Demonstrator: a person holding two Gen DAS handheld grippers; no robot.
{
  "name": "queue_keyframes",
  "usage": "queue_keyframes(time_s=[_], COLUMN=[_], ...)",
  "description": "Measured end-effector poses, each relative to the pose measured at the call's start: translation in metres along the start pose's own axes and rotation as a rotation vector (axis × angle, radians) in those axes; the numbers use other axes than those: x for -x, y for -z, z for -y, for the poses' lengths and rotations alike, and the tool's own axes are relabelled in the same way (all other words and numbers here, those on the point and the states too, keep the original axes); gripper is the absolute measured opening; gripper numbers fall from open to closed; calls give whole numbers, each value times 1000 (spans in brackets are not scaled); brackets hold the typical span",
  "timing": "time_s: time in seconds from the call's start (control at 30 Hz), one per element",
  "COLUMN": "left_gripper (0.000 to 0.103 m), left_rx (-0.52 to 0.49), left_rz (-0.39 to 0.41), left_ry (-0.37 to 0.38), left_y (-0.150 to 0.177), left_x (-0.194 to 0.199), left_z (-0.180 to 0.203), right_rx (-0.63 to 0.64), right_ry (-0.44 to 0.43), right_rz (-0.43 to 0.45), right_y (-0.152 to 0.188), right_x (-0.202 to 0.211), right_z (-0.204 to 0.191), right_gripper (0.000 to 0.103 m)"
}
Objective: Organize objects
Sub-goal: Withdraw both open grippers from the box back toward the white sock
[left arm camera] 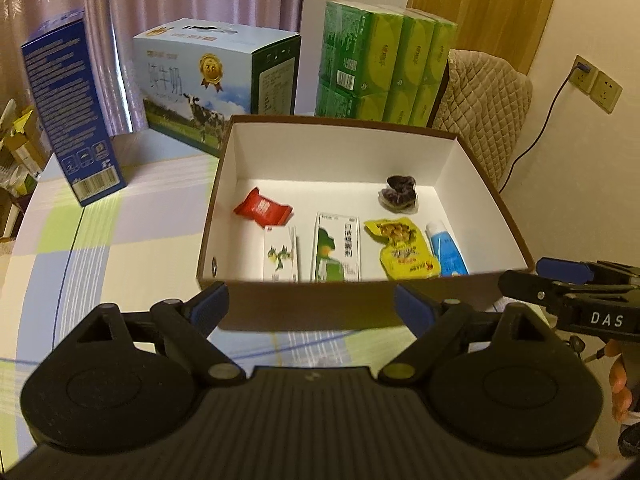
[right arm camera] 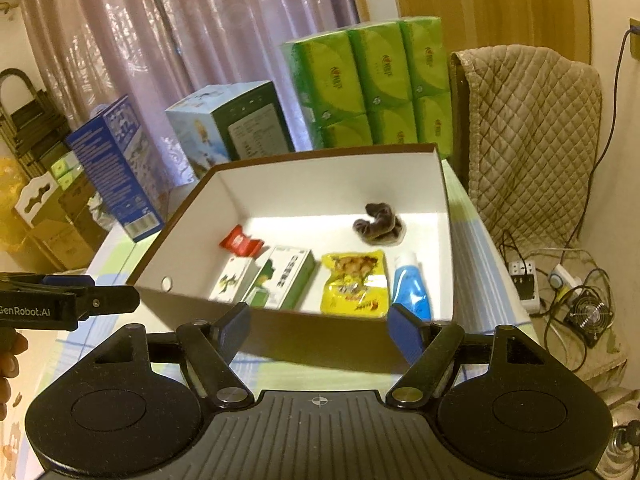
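An open brown box with white inner walls [left arm camera: 320, 152] [right arm camera: 328, 184] stands on the checked tablecloth. On its floor lie a red packet [left arm camera: 262, 210], a small white carton [left arm camera: 280, 254], a green-and-white carton [left arm camera: 336, 248], a yellow snack pouch [left arm camera: 402, 248], a blue tube [left arm camera: 446, 248] and a dark scrunchie [left arm camera: 400, 194]. My left gripper [left arm camera: 312, 304] is open just short of the box's near wall, nothing between its fingers. My right gripper [right arm camera: 320, 330] is open at the box's near right corner, also holding nothing.
Behind the box stand a tall blue carton [left arm camera: 72, 112], a milk case [left arm camera: 216, 80] and stacked green tissue packs [left arm camera: 384, 64]. A quilted chair back [right arm camera: 532, 140] is to the right, with cables and a small fan [right arm camera: 588, 314] on the floor below.
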State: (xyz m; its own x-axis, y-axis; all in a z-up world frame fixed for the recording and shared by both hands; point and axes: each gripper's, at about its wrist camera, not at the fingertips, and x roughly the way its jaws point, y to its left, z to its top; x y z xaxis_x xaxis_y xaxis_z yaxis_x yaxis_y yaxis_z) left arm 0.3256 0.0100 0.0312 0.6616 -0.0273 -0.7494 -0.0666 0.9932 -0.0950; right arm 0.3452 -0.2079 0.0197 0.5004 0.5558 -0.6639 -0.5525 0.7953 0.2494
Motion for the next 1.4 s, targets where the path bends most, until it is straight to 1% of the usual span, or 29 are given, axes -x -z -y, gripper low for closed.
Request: queue_keyframes(time_s=[0.17,0.47,0.77,1.07,1.4], left_gripper=[88,88,88,87,86], left_rx=[2,20,22,20,9], left_rz=[-11,-70,-94,-154,-171], left_ry=[6,20,26,38,65], left_y=[22,66,95,131,150], left_x=[13,24,33,29,19], left_z=[0,3,5,7,9], right_rx=[4,0,-16,-29,-45], right_ry=[-6,-11,-14,3,24], right_rz=[-17,-83,-124,-188,-232], right_y=[17,52,79,102,117], right_x=[9,20,30,29,24], right_z=[-6,-10,-8,-4,-2], right_gripper=[72,72,72,72,72])
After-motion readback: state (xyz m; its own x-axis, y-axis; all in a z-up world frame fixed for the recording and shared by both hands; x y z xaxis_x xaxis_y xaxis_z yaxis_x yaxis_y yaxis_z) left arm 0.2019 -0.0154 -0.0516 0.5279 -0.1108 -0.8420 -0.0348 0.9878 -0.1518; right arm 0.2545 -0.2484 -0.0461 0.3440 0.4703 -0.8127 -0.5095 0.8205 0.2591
